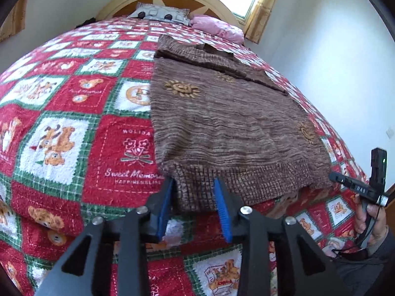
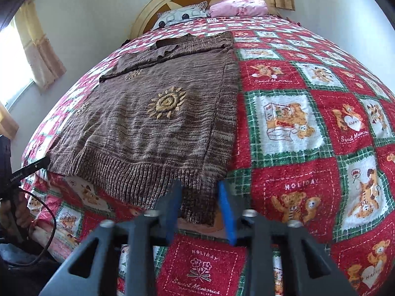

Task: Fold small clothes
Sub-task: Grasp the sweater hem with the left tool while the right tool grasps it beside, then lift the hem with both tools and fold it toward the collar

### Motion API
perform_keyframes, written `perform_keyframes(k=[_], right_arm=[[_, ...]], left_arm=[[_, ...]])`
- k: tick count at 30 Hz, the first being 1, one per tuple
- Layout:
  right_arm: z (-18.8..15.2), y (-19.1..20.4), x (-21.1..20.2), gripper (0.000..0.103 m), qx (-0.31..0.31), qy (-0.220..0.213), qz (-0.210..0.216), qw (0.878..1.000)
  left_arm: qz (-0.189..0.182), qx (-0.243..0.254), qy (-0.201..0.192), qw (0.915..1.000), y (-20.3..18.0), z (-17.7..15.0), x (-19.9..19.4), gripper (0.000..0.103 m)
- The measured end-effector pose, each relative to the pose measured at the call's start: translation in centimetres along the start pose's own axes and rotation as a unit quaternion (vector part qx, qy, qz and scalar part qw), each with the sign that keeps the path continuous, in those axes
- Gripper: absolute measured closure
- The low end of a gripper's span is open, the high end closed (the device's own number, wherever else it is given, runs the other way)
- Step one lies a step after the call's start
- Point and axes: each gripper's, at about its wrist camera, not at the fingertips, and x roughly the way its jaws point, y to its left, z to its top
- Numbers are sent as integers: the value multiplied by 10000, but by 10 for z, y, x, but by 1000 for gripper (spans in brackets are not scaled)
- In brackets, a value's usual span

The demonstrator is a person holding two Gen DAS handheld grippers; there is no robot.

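Observation:
A brown knit sweater (image 1: 229, 123) with embroidered yellow suns lies flat on the bed, its sleeves folded in across the body and its ribbed hem toward me. It also shows in the right wrist view (image 2: 148, 123). My left gripper (image 1: 193, 185) is open, with its blue pads on either side of the hem's left corner. My right gripper (image 2: 200, 187) is open, with its pads on either side of the hem's right corner. The sweater fabric lies between each pair of fingers, which are not closed on it.
The bed is covered by a red, green and white teddy-bear blanket (image 1: 74, 128). A patterned pillow (image 1: 160, 13) and a pink pillow (image 1: 217, 28) lie by the headboard. The right hand-held gripper shows at the left wrist view's right edge (image 1: 370, 192). Windows with curtains are behind.

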Motion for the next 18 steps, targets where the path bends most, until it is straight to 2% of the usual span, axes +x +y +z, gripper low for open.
perform_keyframes(k=[1,4,10,14,18], right_arm=[[0,-3,-1,96,104,22,151,9998],[5,-15,-10,98,414,-102,530,9977],[19,-33,-48,98,914,-852,1276,9839],[29,-28,-56,98,929,-1009,1384,9808],[43,-20,-66,98,837,-1180,1476,9784]], left_arm=[[-7,141,-2,9999,-3,-1,0,95],[-198,17,-93,9998,4,3,-6,96],[-614,-266,-546,9963,15,14,-31,96],[-903,-443,-622,9930,18,25,-37,96],[-1031,-475,-693,9911,19,36,-41,96]])
